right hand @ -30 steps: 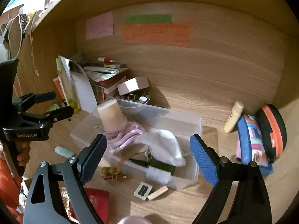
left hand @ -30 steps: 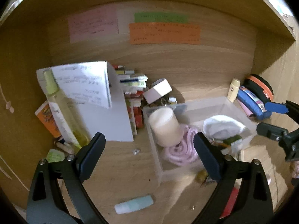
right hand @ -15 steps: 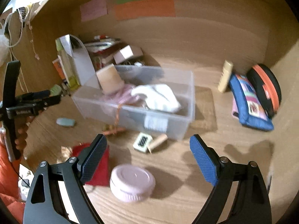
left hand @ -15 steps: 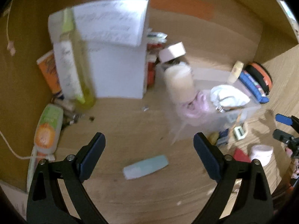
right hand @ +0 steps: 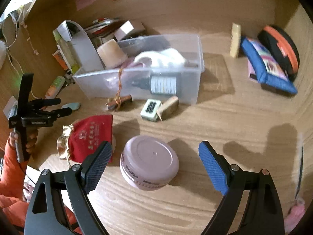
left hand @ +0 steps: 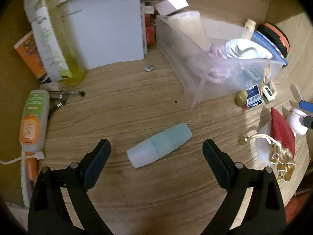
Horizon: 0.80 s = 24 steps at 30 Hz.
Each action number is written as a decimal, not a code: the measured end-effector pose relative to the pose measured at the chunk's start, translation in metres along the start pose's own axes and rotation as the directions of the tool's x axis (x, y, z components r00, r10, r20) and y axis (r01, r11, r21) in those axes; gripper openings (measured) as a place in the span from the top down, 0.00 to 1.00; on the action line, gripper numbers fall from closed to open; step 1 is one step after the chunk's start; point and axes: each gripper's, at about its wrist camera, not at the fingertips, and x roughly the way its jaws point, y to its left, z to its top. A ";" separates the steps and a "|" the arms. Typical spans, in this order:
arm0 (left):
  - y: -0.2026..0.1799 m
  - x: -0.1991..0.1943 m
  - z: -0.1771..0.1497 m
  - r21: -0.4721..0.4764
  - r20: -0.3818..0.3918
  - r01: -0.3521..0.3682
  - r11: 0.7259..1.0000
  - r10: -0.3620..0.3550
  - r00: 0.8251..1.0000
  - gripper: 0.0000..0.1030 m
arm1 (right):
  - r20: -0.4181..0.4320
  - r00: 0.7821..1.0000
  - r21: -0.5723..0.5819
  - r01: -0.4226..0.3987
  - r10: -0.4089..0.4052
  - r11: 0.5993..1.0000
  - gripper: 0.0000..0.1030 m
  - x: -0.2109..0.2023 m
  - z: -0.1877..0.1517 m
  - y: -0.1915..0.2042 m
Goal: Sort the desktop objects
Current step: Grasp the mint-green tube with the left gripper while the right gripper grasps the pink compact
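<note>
- Left hand-held gripper [left hand: 155,153]: has dropped and pitched down over the last second. The view has gone from the back wall and sticky notes to the wooden surface [left hand: 137,90].
- Jaws released, nothing between the pads. The pale blue tube [left hand: 159,149] now lies just ahead of the gap, roughly centred, not touched.
- Tube: short cylinder on its side, lying diagonally, with a frosted whitish cap end nearest the left hand-held gripper and a teal body behind it. Smooth and round, so it will likely roll if nudged from one side.
- Clear plastic bin [left hand: 195,90]: up and right of the tube, already holding a beige candle [left hand: 192,29], a pink coil and a white cloth. Probably the sort target.
- Right hand-held gripper [right hand: 154,165]: same change, down and tilted. The pink round tin [right hand: 149,162], out of frame a second ago, now sits between the open blue pads, with clear gaps on both sides.
- Tin: low and wide, flat lid, upright on the surface, beside the red pouch [right hand: 92,135]. Width looks close to the jaw span, so alignment matters.
- Read: both sides are lined up for a pick, nothing grasped yet. Next is the final descent and close.
</note>
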 end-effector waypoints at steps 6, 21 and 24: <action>-0.009 0.007 -0.001 0.019 -0.003 0.018 1.000 -0.018 1.000 0.30 | -0.052 0.997 0.075 -0.059 0.063 0.995 0.14 0.008 -0.011 -0.012; -0.022 -0.001 -0.004 0.068 -0.006 0.021 0.997 -0.020 1.000 0.64 | -0.080 0.990 0.038 -0.116 0.119 0.993 0.38 0.028 -0.003 0.005; -0.021 0.002 0.001 0.066 -0.003 0.018 0.998 -0.018 1.000 0.64 | -0.077 0.987 0.050 -0.136 0.140 0.989 0.37 0.029 -0.001 0.004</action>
